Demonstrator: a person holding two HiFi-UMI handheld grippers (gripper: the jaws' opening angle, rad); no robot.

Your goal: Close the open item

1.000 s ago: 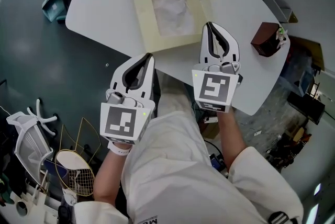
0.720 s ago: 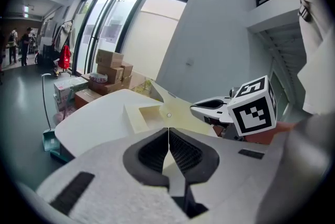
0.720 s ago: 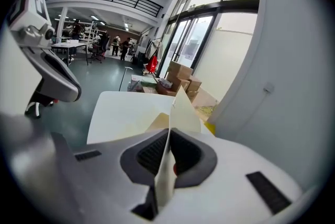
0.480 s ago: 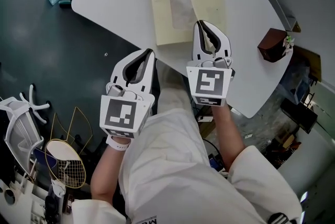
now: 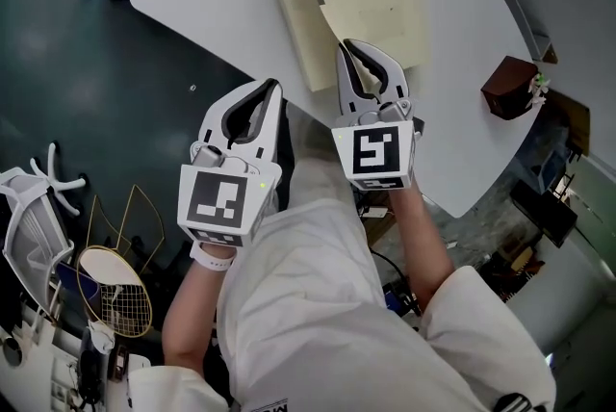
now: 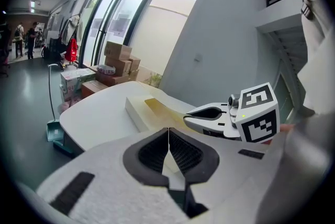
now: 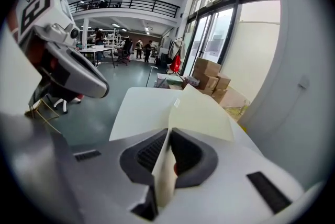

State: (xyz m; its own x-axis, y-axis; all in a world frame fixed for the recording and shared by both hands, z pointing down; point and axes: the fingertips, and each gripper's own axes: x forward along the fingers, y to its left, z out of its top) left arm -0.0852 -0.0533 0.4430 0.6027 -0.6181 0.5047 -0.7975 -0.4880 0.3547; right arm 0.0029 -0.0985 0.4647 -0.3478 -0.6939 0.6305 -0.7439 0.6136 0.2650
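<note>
The right gripper (image 7: 168,133) clamps the near edge of a cream cardboard lid (image 7: 203,113), its dark ribbed pads closed tight on the thin sheet. The lid rises on a tilt from the jaws and stretches toward the far edge of a white surface (image 7: 137,108); a small pale tag (image 7: 176,103) sits on the lid's left edge. The left gripper (image 7: 78,77), with its marker cube (image 7: 34,8), hangs off the surface's left edge, above the grey floor. Beyond the far edge, brown cardboard boxes (image 7: 212,74) are stacked beside tall windows (image 7: 233,34), and a railed balcony (image 7: 125,4) spans the lit hall, where distant people (image 7: 125,48) stand at tables.
</note>
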